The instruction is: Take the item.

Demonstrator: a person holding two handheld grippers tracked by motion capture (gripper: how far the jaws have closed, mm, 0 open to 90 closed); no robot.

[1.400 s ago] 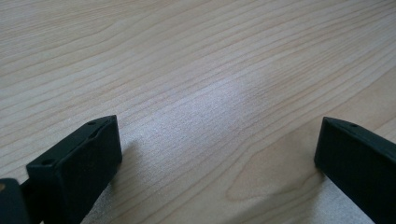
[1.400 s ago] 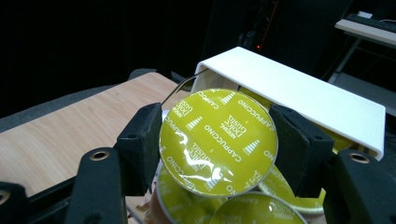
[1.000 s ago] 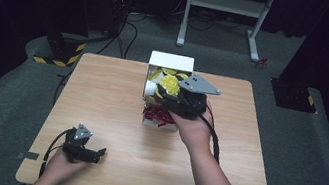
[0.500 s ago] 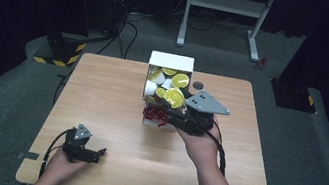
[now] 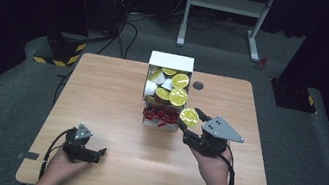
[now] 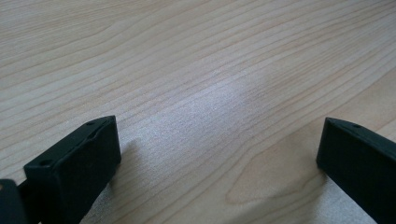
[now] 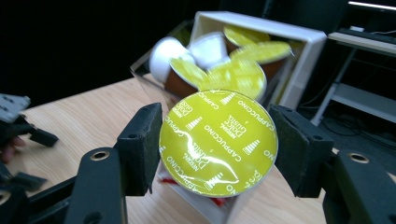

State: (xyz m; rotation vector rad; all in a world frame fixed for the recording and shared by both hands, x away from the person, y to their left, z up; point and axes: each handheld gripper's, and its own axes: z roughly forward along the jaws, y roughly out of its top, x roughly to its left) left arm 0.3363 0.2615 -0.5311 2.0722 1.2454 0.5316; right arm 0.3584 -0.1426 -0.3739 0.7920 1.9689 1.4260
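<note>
"What did my right gripper (image 7: 217, 140) hold?"
"A yellow pod (image 7: 218, 142), squeezed tight, beside the white box (image 5: 171, 62). It said Dolce Gusto Cappuccino."
"And my left gripper (image 5: 100, 153)?"
"Wide open, empty, on the bench (image 5: 102, 87)."

High view: overhead from the person's side, looking forward and down over the whole counter (image 5: 102, 87). Left gripper view: very close, angled down onto bare wood. Right gripper view: close, facing the white capsule box (image 7: 299, 51), also in high view.
</note>
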